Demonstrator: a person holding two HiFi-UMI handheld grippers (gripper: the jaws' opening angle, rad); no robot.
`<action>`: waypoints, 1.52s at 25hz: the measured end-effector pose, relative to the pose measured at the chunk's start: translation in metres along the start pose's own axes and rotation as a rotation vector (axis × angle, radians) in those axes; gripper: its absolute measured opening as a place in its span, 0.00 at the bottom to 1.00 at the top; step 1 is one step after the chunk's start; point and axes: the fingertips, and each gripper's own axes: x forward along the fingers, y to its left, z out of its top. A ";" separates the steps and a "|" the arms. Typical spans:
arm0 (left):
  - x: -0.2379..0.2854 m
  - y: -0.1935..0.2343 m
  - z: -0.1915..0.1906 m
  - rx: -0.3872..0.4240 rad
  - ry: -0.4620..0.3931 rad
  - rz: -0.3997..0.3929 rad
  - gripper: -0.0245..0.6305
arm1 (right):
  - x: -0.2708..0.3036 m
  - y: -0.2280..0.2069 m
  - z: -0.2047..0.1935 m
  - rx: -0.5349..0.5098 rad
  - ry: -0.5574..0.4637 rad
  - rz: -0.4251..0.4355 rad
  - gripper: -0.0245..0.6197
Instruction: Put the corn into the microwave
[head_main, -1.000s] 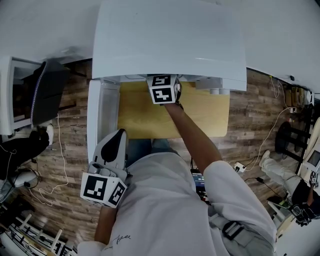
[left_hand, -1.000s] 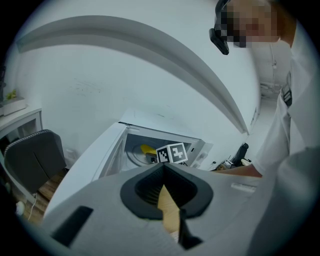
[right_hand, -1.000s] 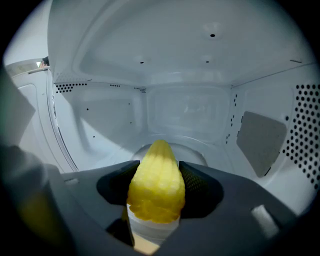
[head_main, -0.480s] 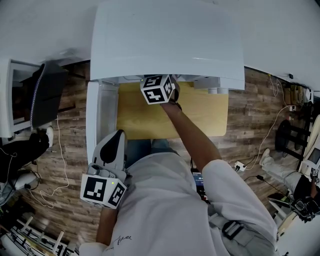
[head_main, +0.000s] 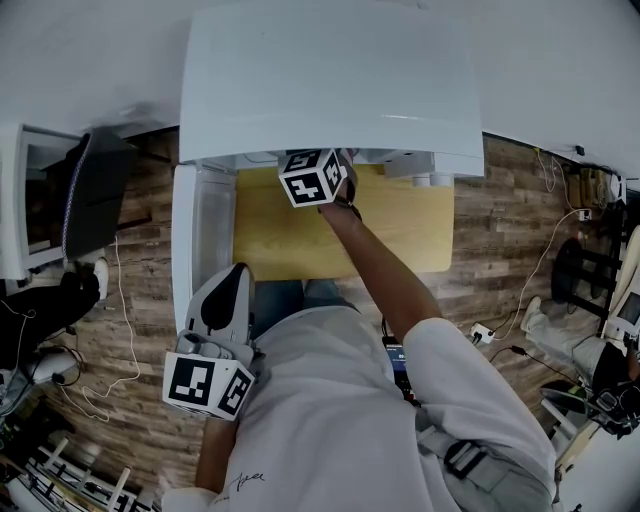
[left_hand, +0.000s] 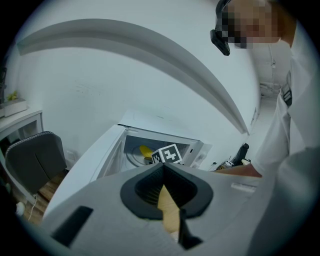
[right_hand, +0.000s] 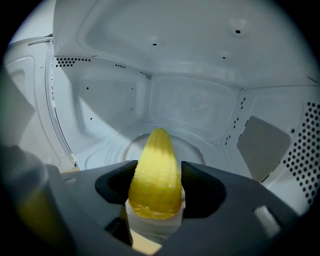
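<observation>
The yellow corn cob (right_hand: 155, 170) sits between the pads of my right gripper (right_hand: 157, 171), tip pointing into the white microwave (right_hand: 190, 105) above the glass turntable (right_hand: 112, 150). The pads still touch it on both sides, though the jaws have just been opening a little. In the head view only this gripper's marker cube (head_main: 313, 178) shows at the microwave (head_main: 330, 90) mouth. My left gripper (head_main: 228, 288) hangs low by the open door (head_main: 195, 230), shut and empty. In the left gripper view its tips (left_hand: 162, 167) meet, with the corn (left_hand: 145, 151) seen far off inside the microwave.
A light wooden table (head_main: 400, 230) stands under the microwave front. The door swings out to the left. A grey chair (left_hand: 35, 160) and a white cabinet (head_main: 20, 190) stand at the left. Cables (head_main: 530, 290) run over the plank floor.
The right gripper's cube has rolled and shifted slightly left at the microwave mouth. The left gripper has stayed where it was.
</observation>
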 end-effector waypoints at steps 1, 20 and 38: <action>-0.001 -0.002 0.000 0.002 -0.001 -0.002 0.02 | -0.001 0.000 -0.001 0.004 0.001 0.007 0.49; -0.007 -0.023 -0.008 0.028 -0.010 -0.033 0.02 | -0.030 -0.003 0.001 0.104 -0.062 0.066 0.50; -0.012 -0.039 -0.005 0.037 -0.047 -0.043 0.02 | -0.058 -0.010 -0.007 0.182 -0.079 0.105 0.47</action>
